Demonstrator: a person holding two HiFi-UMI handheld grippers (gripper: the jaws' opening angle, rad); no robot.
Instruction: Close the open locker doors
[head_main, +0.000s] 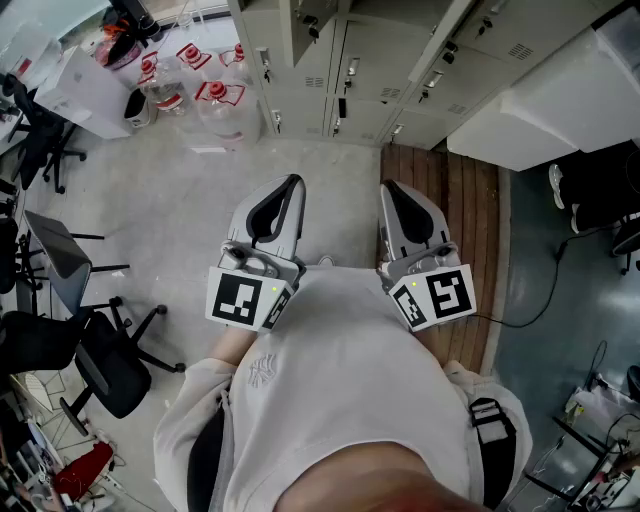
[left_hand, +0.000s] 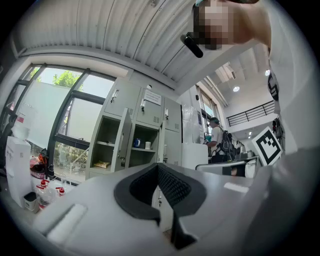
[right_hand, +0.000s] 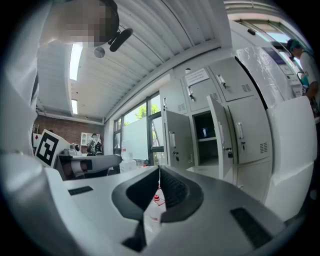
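Observation:
A bank of grey lockers (head_main: 345, 75) stands ahead of me at the top of the head view. In the left gripper view two locker compartments (left_hand: 125, 145) stand with their doors swung out, with small items on the shelves. The right gripper view shows an open locker door (right_hand: 175, 137) beside a dark open compartment (right_hand: 205, 132). My left gripper (head_main: 291, 186) (left_hand: 158, 166) and right gripper (head_main: 388, 190) (right_hand: 159, 169) are held close to my chest, well short of the lockers. Both are shut with nothing between the jaws.
Large water bottles (head_main: 215, 100) stand on the floor left of the lockers. Office chairs (head_main: 100, 360) are at my left. A wooden platform (head_main: 450, 190) and a white cabinet (head_main: 540, 110) lie to the right. A person (left_hand: 217, 142) stands far off.

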